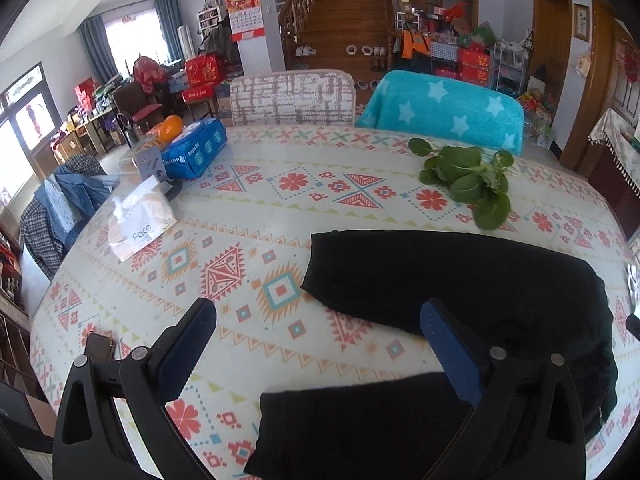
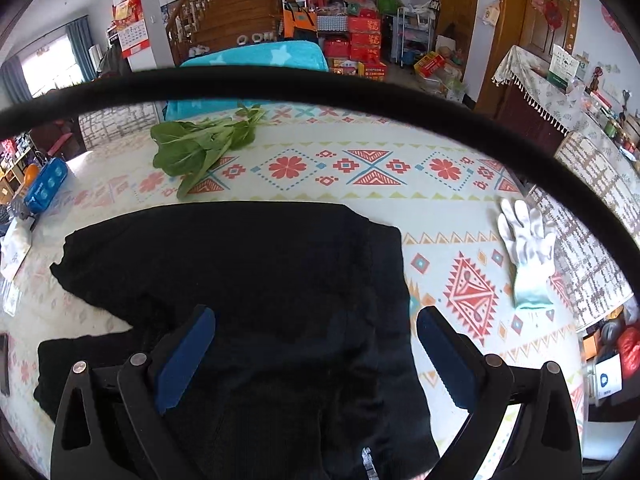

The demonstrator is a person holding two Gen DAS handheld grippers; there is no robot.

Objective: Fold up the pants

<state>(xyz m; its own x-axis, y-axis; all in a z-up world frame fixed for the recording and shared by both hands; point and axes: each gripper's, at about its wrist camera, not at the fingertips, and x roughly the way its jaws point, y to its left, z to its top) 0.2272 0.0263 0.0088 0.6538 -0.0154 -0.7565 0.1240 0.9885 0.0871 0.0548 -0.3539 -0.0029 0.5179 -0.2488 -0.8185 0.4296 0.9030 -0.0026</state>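
Pants (image 2: 248, 280) lie flat beneath both spread, empty grippers.

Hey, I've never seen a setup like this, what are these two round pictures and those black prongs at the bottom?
Each picture comes from a camera mounted on a handheld gripper, looking forward along its two fingers. One shows the left gripper, the other the right gripper. Both are open and hold nothing. On the patterned table lie black pants with their legs spread apart, not yet folded. The right gripper hangs over the waist end, the left near the leg ends. Also there: leafy greens, a white glove, a tissue pack and a blue box.
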